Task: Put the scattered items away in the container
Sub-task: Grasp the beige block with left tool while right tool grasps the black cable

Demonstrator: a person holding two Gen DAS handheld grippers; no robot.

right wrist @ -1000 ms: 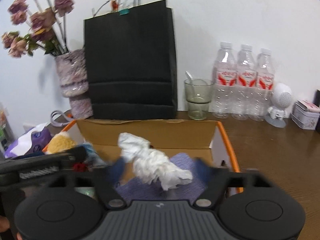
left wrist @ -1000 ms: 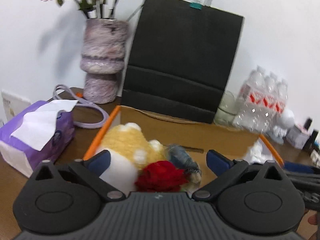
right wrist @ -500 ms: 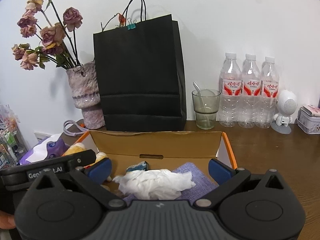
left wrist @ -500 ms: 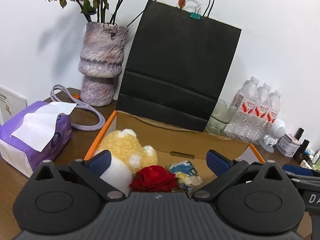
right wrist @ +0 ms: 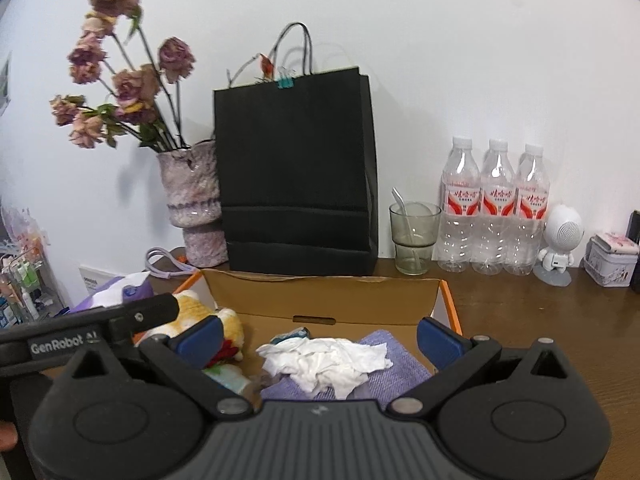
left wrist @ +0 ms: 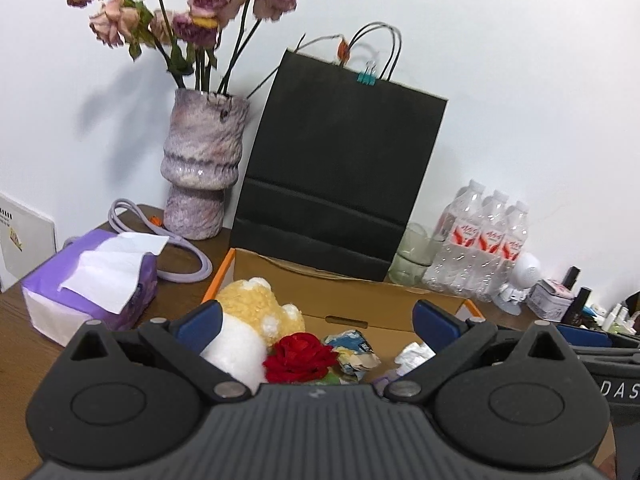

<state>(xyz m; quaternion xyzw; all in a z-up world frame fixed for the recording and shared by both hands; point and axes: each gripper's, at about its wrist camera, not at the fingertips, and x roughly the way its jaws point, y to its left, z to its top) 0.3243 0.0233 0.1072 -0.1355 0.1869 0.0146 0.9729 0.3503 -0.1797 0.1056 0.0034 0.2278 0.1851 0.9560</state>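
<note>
Open cardboard box with orange rim (right wrist: 448, 300), on brown tabletop (right wrist: 540, 320): holds yellow plush toy (left wrist: 256, 308), red fabric rose (left wrist: 300, 356), crumpled white tissue (right wrist: 328, 364), purple cloth (right wrist: 396, 376). Left gripper (left wrist: 316, 316) and right gripper (right wrist: 316, 332): wide, empty. Step: between pickups, judged near completion. Next: locate any stray item.

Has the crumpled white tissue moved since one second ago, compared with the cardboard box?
Yes. The crumpled white tissue dropped from between the right gripper's fingers and now lies on the purple cloth inside the cardboard box.

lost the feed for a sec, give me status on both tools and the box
Left tool open, empty. Right tool open, empty. Crumpled tissue lies in box. Nothing in the way.
</note>
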